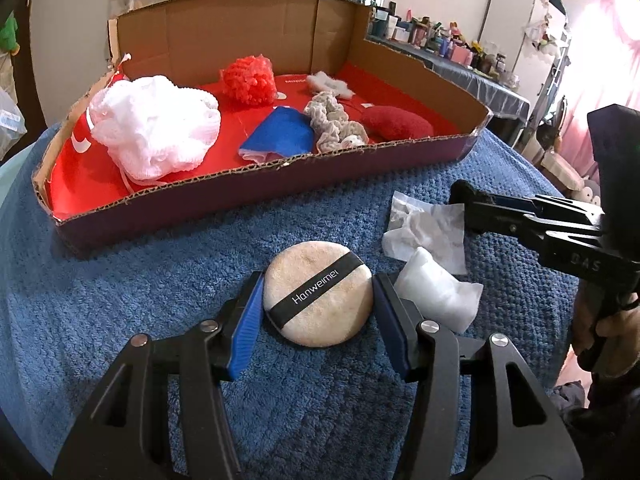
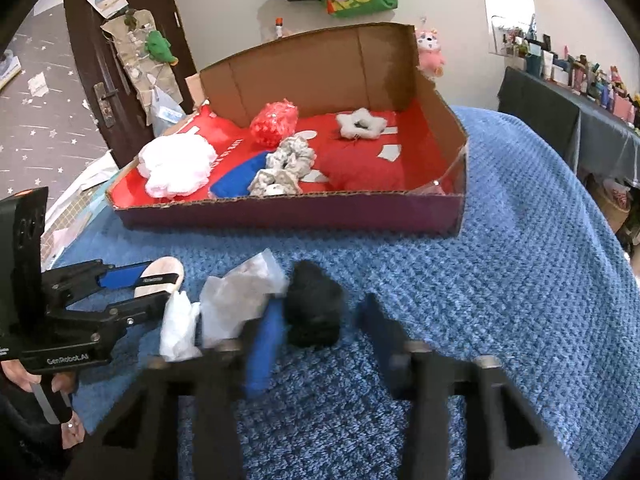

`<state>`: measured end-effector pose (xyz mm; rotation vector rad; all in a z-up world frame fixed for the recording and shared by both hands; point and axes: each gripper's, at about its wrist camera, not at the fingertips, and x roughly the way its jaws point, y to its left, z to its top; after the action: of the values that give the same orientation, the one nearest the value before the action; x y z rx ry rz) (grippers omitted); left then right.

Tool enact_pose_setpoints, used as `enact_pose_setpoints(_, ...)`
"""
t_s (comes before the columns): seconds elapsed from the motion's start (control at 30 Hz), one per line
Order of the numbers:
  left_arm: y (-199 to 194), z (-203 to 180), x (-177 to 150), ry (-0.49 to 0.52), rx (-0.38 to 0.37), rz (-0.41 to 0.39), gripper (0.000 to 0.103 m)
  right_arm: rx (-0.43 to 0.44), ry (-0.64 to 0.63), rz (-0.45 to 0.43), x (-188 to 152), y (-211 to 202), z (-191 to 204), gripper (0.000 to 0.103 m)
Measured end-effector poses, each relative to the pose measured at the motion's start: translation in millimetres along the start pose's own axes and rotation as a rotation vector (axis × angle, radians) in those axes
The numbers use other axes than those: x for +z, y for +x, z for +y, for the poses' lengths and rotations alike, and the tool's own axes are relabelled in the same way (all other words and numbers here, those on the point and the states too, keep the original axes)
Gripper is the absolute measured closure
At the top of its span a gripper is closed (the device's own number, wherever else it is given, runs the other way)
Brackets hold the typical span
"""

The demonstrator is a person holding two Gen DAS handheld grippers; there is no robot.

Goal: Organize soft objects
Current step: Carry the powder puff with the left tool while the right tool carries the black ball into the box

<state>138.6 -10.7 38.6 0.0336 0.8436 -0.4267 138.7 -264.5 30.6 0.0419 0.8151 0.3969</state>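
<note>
1. Left tool is spread wide around the round powder puff lying on the blue towel, pads beside its rim, contact unclear
2. Right tool, blurred, is released, a black fuzzy ball between its fingers
3. Beyond, the cardboard tray holds a white mesh sponge near its left end

Beige powder puff with black band; blue waffle-textured towel; red-lined box.

Bright daylight, fisheye warp, right view motion-blurred
</note>
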Motion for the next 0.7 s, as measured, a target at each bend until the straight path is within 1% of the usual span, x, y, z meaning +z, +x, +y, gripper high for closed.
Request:
enact_pose_setpoints(0.17,-11.7,-1.9,3.8,0.009,0.001,-0.041,0.053,0.002,-0.02,-0.069,1.4,-16.6,4.7,0.07)
enact_pose_setpoints(0.27,-16.2,-1.9,5.7,0.013,-0.001,-0.054,0.053,0.021,-0.009,-0.098,6.7,-26.9,3.9,0.07)
enact_pose_setpoints(0.53,-23.0,-0.6,7.6,0.011,-0.007,-0.062,0.053,0.042,-0.013,-0.08,8.8,-21.6,9.9,0.07)
enact_pose_setpoints(0.63,-33.6,-0.4,15.7,0.02,-0.002,-0.092,0.053,0.055,-0.01,-0.085,11.2,-21.9,12.3,0.07)
enact_pose_setpoints(0.7,-42.1,2.7,27.7,0.029,-0.003,-0.116,0.053,0.069,-0.016,-0.101,17.8,-25.5,14.2,0.07)
